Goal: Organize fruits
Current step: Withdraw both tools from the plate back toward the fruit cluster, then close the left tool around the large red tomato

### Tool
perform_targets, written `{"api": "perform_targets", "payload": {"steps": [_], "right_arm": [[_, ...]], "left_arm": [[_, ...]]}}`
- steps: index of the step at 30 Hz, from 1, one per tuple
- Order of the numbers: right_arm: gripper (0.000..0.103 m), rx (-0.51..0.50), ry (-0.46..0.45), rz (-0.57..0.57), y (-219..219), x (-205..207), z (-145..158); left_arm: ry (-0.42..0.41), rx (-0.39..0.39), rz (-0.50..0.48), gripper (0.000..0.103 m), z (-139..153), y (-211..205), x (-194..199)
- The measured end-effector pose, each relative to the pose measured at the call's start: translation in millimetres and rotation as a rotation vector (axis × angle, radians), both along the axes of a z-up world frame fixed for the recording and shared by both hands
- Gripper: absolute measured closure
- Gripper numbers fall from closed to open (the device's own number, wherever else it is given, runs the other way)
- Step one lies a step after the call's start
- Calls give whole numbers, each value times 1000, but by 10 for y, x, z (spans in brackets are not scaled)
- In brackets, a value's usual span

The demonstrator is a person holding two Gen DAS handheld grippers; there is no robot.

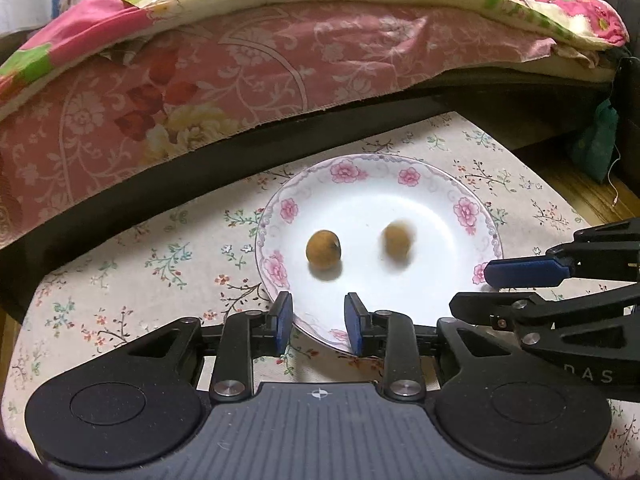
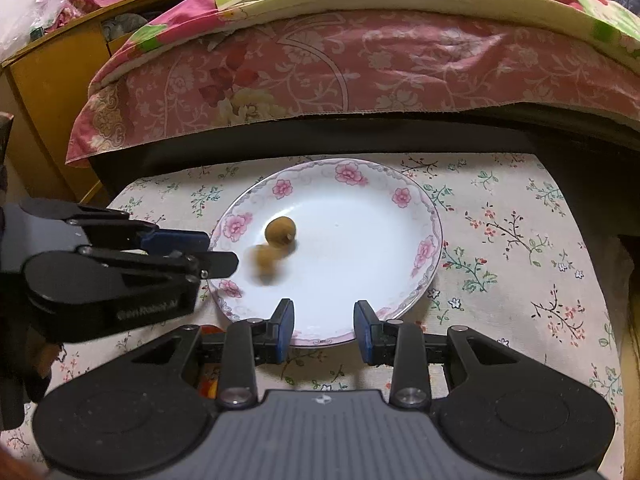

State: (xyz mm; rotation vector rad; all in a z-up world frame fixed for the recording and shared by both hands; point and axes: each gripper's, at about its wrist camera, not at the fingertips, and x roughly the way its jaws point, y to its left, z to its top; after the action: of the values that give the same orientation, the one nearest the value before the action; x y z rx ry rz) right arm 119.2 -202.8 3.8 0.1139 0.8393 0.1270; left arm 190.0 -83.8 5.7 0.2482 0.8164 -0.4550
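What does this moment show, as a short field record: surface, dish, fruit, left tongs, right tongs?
surface: floral-print cloth over a low table
dish: white round plate with pink flower rim
fruit: two small round brown fruits on the plate, one sharp, one motion-blurred
left tongs: nothing between pads, at near rim
right tongs: nothing between pads, at near rim

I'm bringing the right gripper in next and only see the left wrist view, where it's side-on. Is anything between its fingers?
Observer: No. The right wrist view shows the right gripper with pads apart, nothing between them, over the near rim of the plate.
Operator: Any fruit off the plate?
Observer: Possibly: something orange-red lies on the cloth under that gripper's linkage, mostly hidden; I can't tell what it is.
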Motion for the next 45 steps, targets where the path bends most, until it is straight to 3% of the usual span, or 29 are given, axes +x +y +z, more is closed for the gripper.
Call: {"api": "perform_targets", "payload": {"steps": [14, 19, 31, 38, 45], "right_arm": [[69, 2, -20, 9, 42, -106, 107], [64, -12, -15, 16, 78, -257, 164], [63, -25, 73, -1, 118, -750, 96], [63, -60, 118, 82, 211, -838, 129], [63, -60, 159, 160, 343, -755, -138]], "left_arm": [[8, -19, 16, 51, 216, 220, -270], [21, -23, 24, 49, 247, 315, -490], [76, 16, 12, 36, 190, 524, -914], [114, 72, -46, 36, -5, 493, -933], [138, 78, -90, 36, -108, 528, -971]]}}
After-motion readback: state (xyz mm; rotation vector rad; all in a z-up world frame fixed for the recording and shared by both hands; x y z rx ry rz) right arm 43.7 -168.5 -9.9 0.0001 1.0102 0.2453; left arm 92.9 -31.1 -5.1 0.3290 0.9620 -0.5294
